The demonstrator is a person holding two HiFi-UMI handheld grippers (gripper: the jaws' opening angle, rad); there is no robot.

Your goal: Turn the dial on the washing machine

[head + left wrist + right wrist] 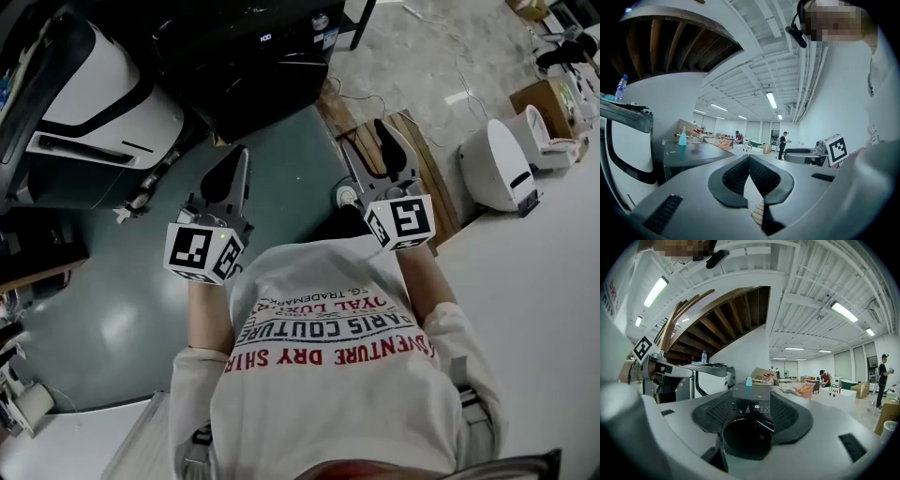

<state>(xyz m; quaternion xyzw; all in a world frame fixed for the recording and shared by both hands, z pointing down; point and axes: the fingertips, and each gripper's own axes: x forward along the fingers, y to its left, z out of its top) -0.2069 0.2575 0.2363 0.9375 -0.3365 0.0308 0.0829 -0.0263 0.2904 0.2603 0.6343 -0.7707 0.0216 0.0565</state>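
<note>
Left gripper [749,159]: jaws clenched tip to tip, nothing between
Right gripper [751,404]: jaws parted, empty, aimed at the machine's round door
Washing machine [246,70]: dark front-loader, lit display, standing ahead of both grippers, apart from them; dial too small to pick out

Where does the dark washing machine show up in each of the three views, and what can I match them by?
Head view: the washing machine is at top centre, its display lit.
Left gripper view: left of centre, its dark top carrying a blue bottle.
Right gripper view: dead centre, display and round door facing the camera.
Shared landmark: the white machine standing beside it, on the left in every view.
</note>
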